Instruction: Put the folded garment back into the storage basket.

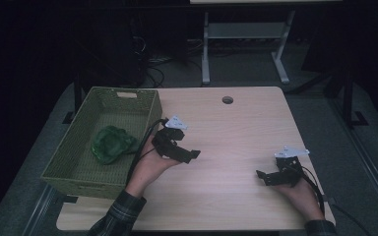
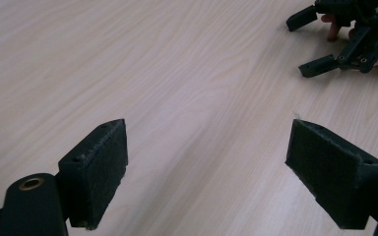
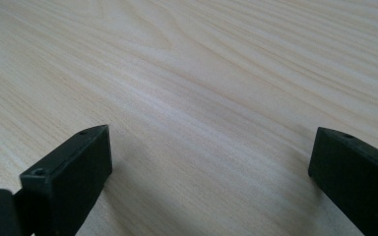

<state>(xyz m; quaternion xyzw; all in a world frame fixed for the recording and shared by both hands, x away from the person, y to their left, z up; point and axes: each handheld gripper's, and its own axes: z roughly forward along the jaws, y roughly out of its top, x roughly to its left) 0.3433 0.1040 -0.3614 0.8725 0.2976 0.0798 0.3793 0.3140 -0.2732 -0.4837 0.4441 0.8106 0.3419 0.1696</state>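
Note:
A green crumpled cloth [image 1: 112, 143] lies inside the olive woven basket [image 1: 86, 178] at the table's left. My left gripper [image 1: 189, 155] is just right of the basket, over bare wood, open with nothing between its jaws [image 2: 206, 162]. My right gripper [image 1: 264, 177] rests near the front right of the table, also open and empty [image 3: 209, 162]. In the left gripper view the right gripper [image 2: 310, 44] lies farther off at the top right, held by a hand.
The light wooden table [image 1: 231, 137] has a round cable hole [image 1: 227, 100] near its far edge. Beyond the table stand a white desk frame [image 1: 246, 44] and cables on the floor. The room around is dark.

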